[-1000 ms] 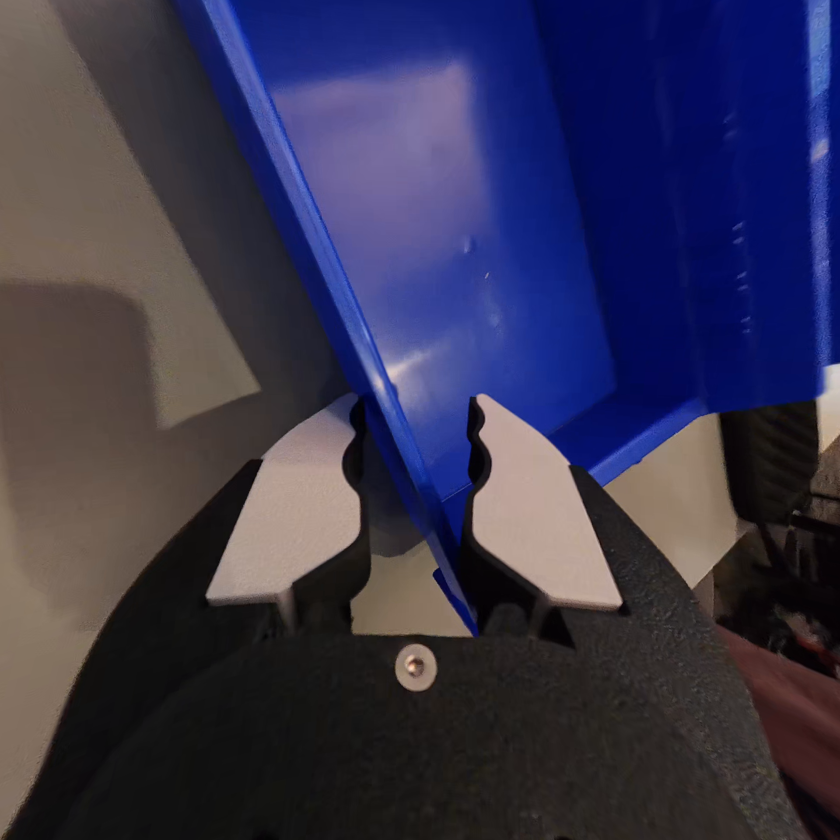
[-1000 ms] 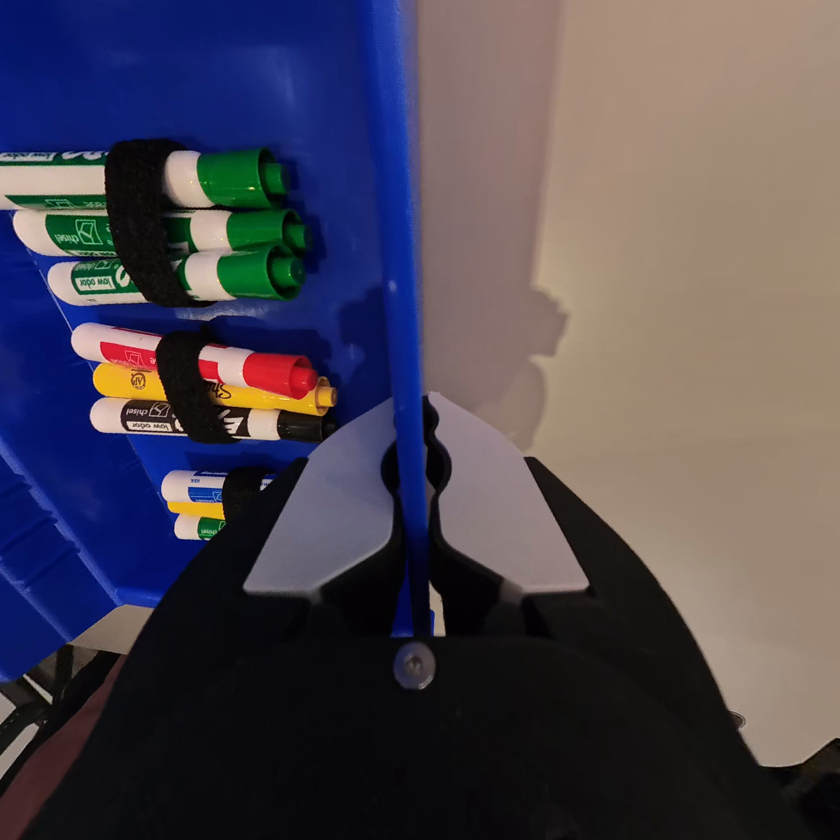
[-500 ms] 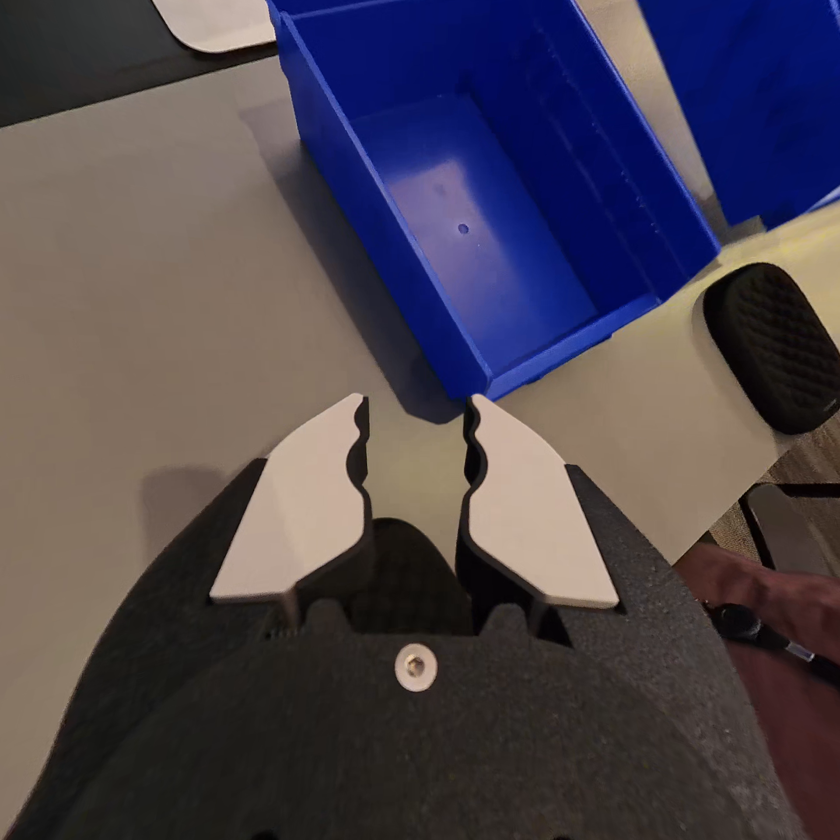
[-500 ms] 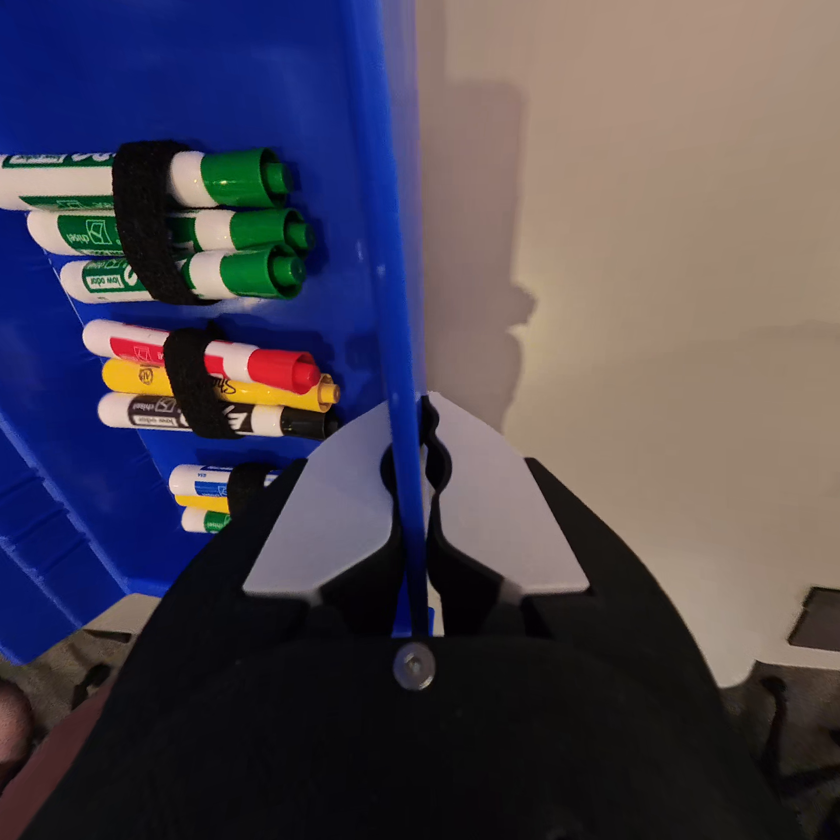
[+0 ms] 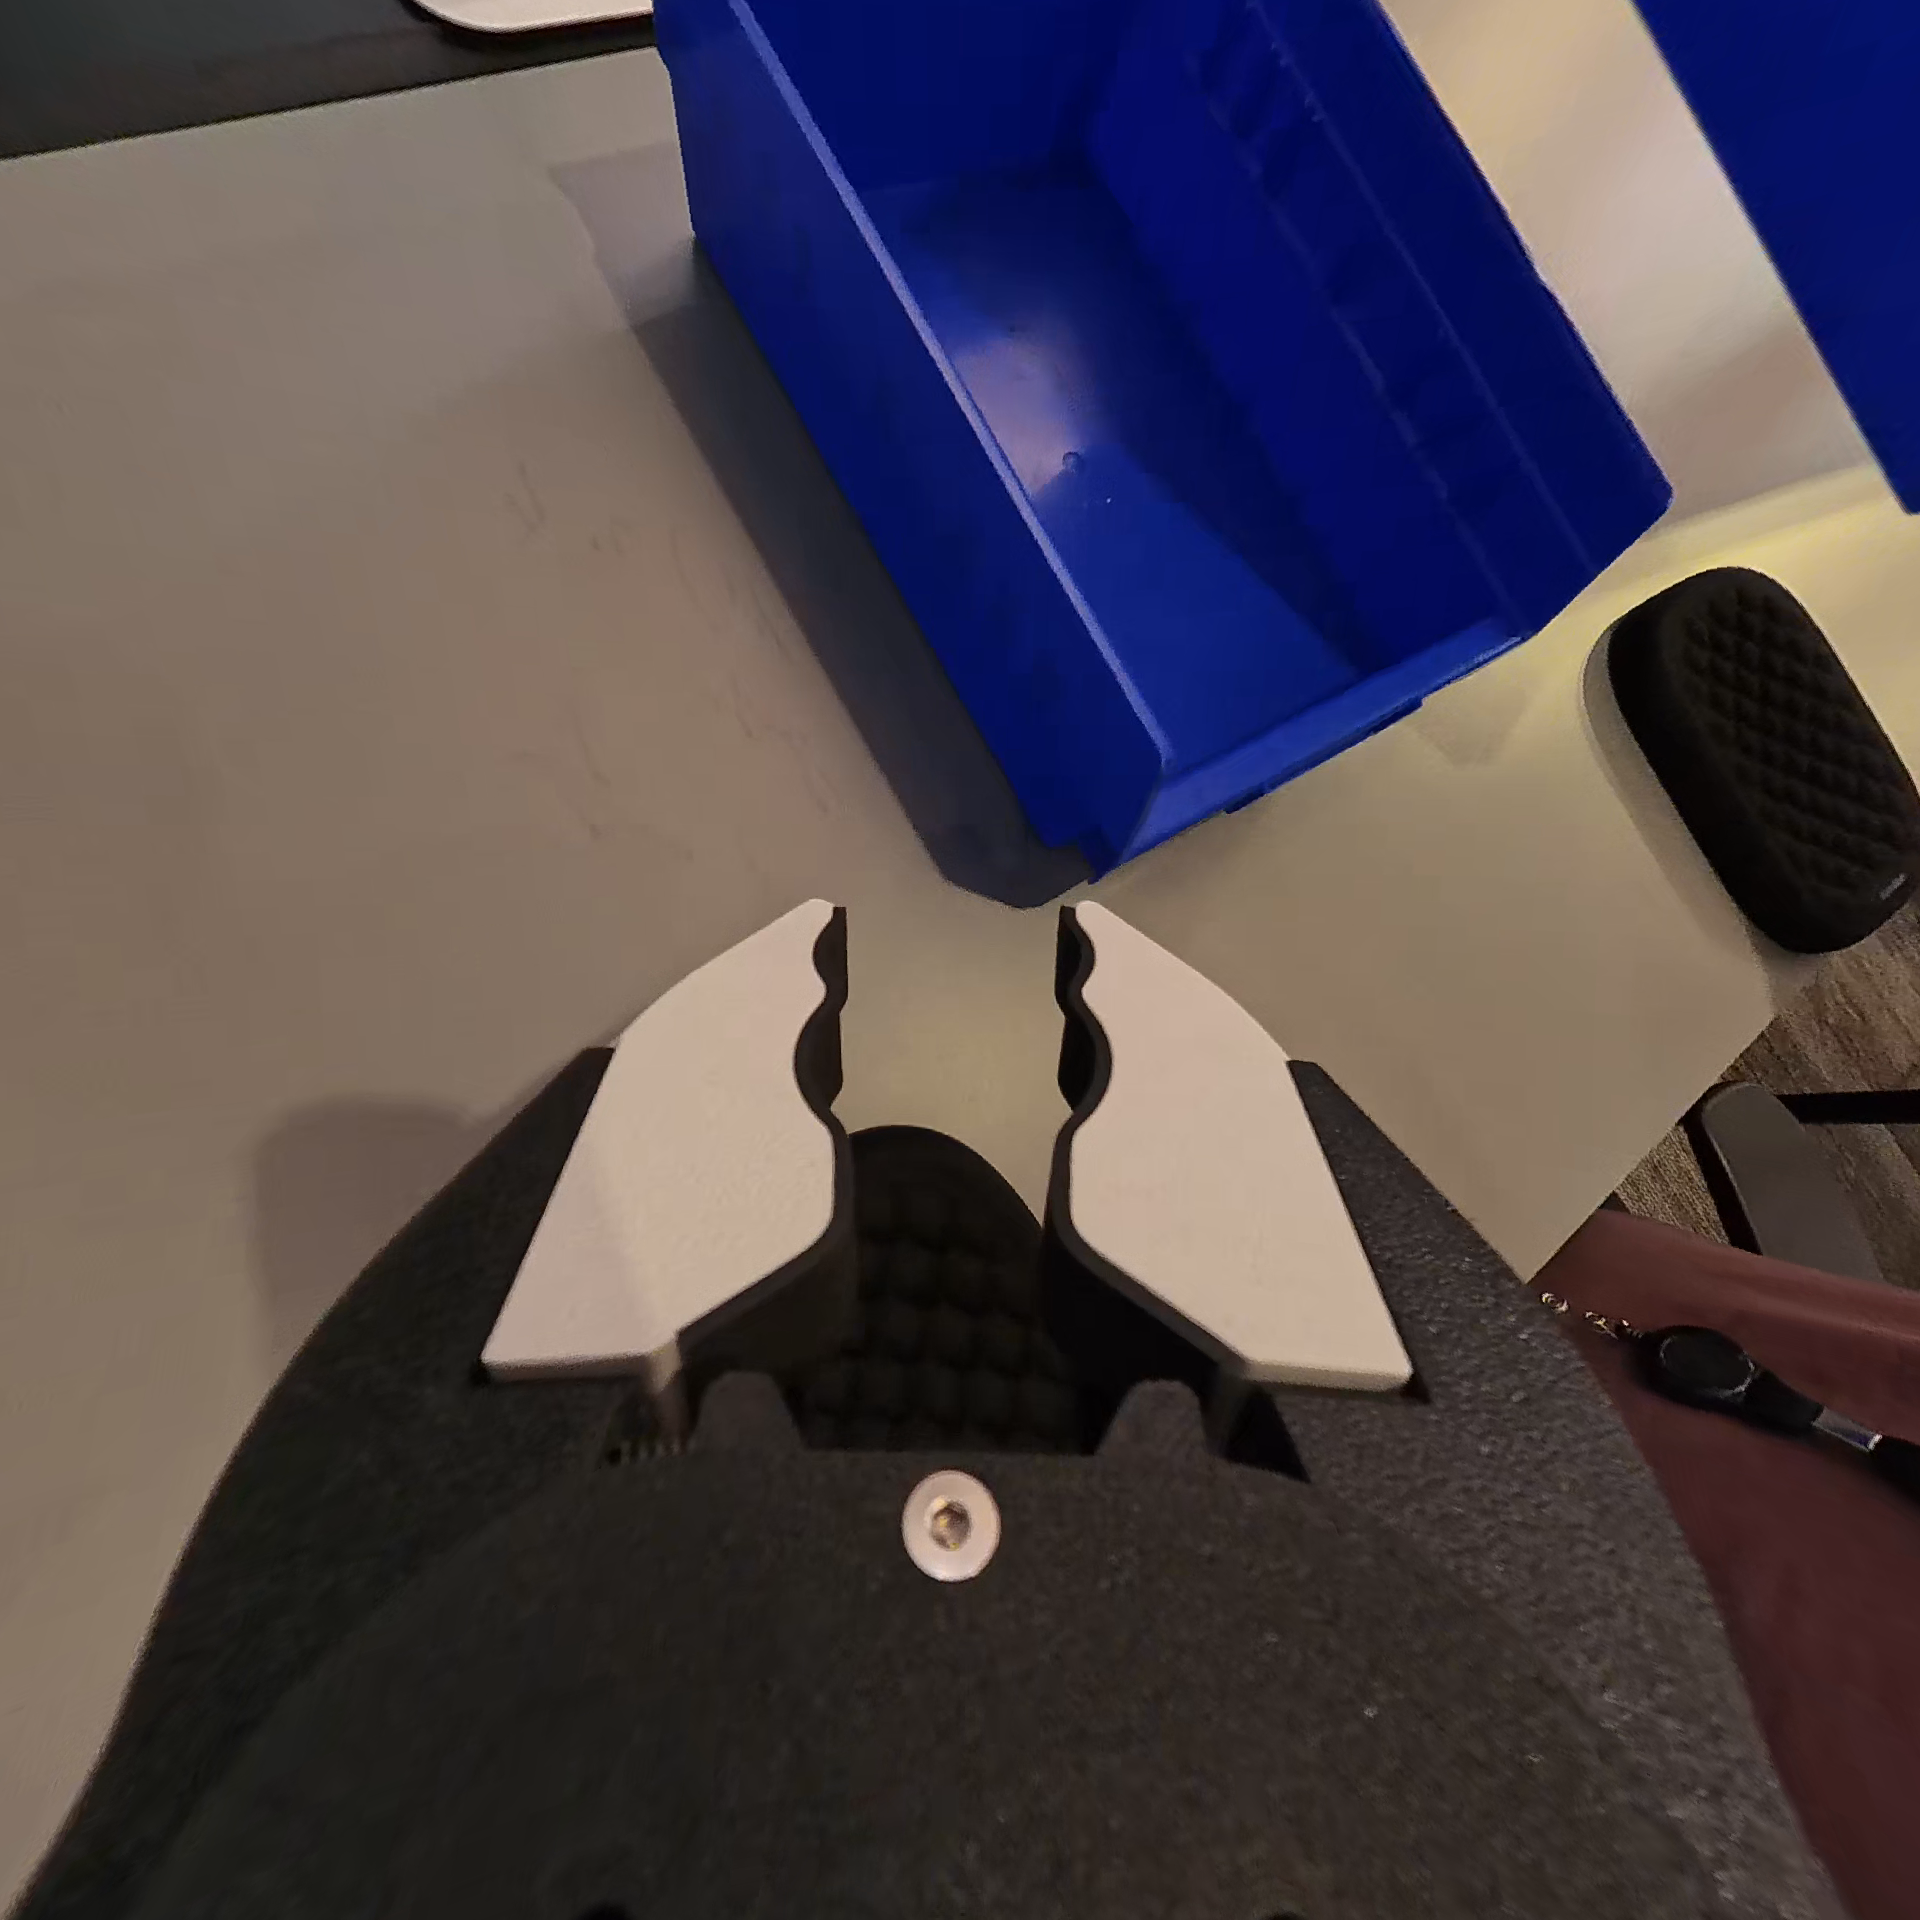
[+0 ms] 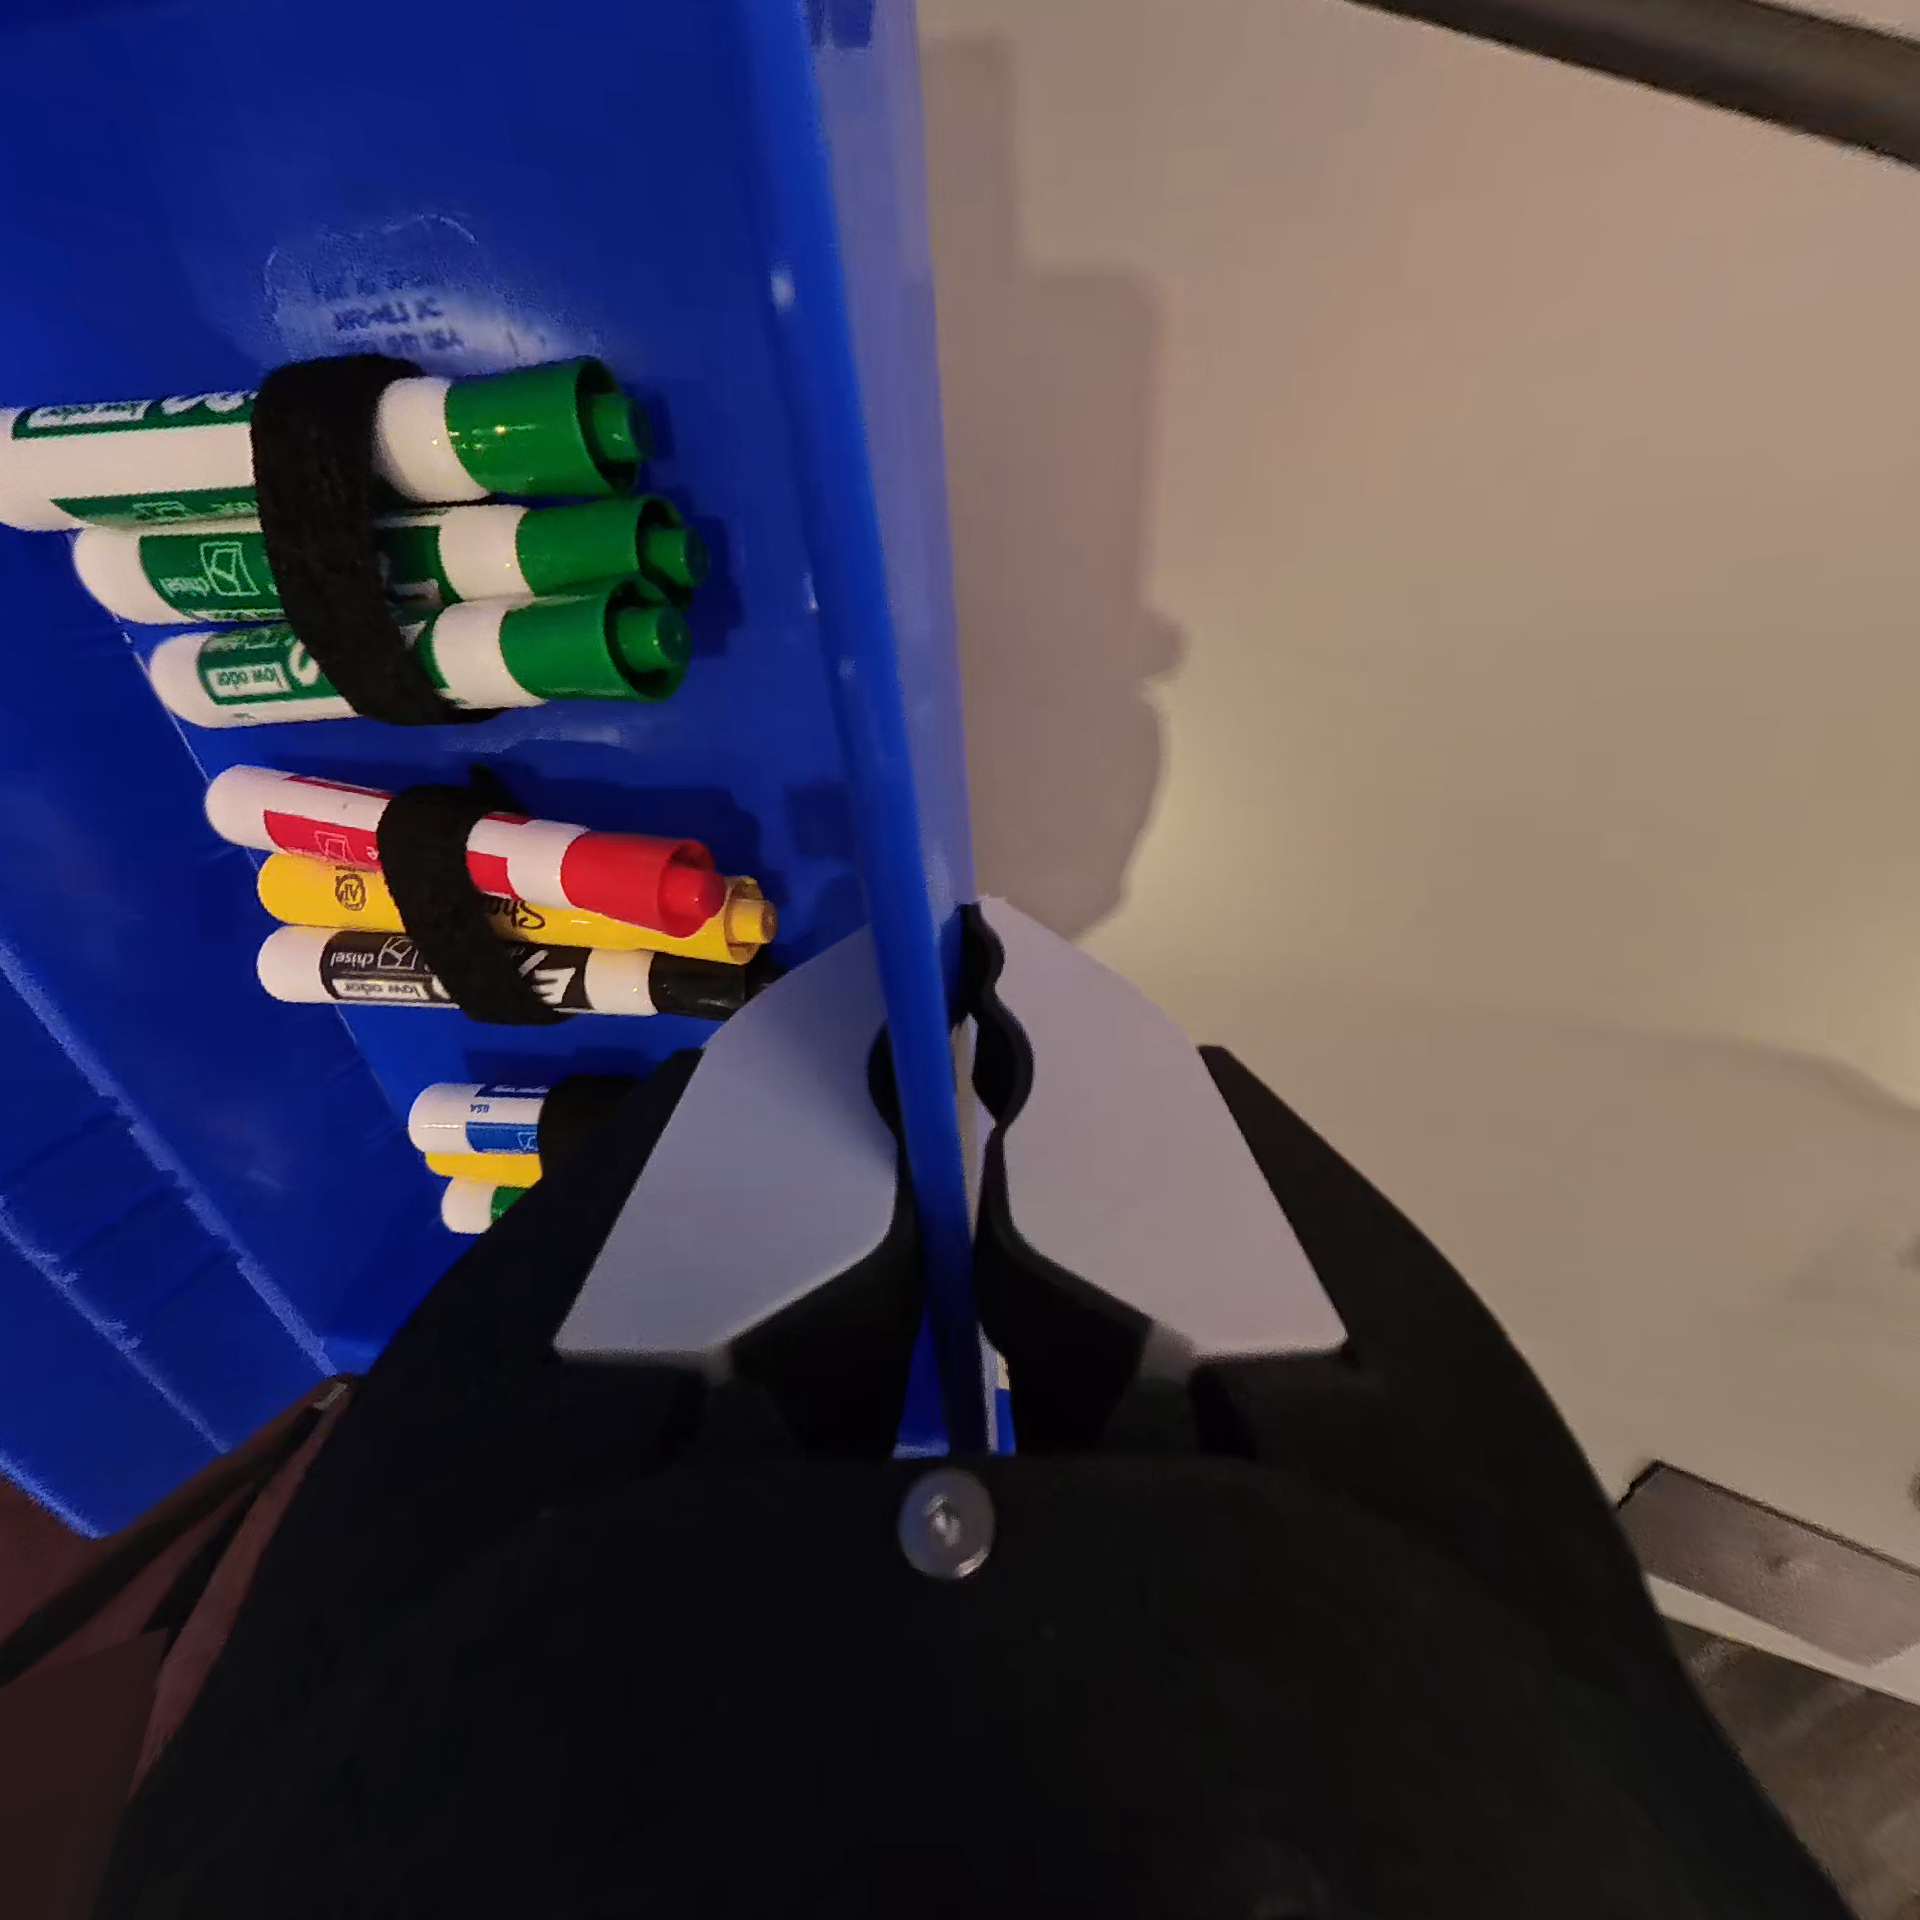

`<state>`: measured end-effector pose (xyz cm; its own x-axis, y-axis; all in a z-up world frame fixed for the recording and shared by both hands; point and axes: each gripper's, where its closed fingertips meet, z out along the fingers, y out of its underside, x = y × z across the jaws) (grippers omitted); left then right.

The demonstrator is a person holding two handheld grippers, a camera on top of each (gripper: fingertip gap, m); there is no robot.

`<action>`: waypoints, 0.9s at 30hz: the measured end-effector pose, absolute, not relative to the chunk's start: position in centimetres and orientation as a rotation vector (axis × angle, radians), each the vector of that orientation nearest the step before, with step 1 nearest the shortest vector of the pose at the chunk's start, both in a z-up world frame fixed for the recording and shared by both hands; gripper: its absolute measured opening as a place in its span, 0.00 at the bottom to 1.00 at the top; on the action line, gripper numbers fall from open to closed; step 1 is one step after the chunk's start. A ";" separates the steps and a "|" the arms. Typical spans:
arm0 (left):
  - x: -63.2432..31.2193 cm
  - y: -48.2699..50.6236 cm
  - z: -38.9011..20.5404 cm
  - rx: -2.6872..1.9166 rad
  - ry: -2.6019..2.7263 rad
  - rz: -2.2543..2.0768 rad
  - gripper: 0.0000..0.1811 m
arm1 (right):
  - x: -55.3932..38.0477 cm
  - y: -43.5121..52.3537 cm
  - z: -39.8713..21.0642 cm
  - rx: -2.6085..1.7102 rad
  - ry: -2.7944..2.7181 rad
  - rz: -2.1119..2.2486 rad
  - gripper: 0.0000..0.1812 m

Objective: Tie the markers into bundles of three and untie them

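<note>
My right gripper [image 6: 951,935] is shut on the side wall of a blue bin [image 6: 883,727]. Inside that bin lie three bundles of markers tied with black straps: a green bundle [image 6: 468,540], a red, yellow and black bundle [image 6: 499,904], and a third bundle [image 6: 478,1153] partly hidden behind my left finger. My left gripper [image 5: 951,925] is open and holds nothing, above the table just short of the corner of an empty blue bin [image 5: 1143,468].
The pale table [image 5: 312,623] lies under both grippers. A black padded rest [image 5: 1756,758] sits at the table's right edge, and another lies under my left gripper [image 5: 935,1278]. A second blue bin's corner [image 5: 1829,208] shows at upper right. A person's maroon sleeve [image 5: 1766,1507] is at lower right. My hands' fingertips stand some 45 cm from each other.
My left gripper let go of the empty bin's wall and drew back from it; the bin now stands on the table. My right gripper kept its hold on the marker bin's wall.
</note>
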<state>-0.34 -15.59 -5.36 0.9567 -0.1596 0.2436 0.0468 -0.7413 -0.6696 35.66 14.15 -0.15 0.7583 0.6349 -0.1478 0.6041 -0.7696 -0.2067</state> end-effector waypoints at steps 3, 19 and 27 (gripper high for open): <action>-0.4 -16.1 -5.8 -2.386 0.078 -0.385 0.21 | 31.6 12.5 0.3 -2.800 -1.121 0.339 0.03; -10.4 -25.3 -4.3 -2.277 -0.229 -0.231 0.23 | 2.9 2.5 0.8 -2.675 -1.496 0.491 0.04; -14.2 -30.2 -4.1 -2.264 -0.311 -0.211 0.24 | -9.3 -2.3 -3.4 -2.710 -1.417 0.637 0.04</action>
<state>-14.16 -30.16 -4.10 0.9554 0.1532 0.2525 0.2911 -0.6322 -0.7180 -9.28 -2.31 -3.36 0.5053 0.7907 -0.3456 0.7835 -0.5883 -0.2002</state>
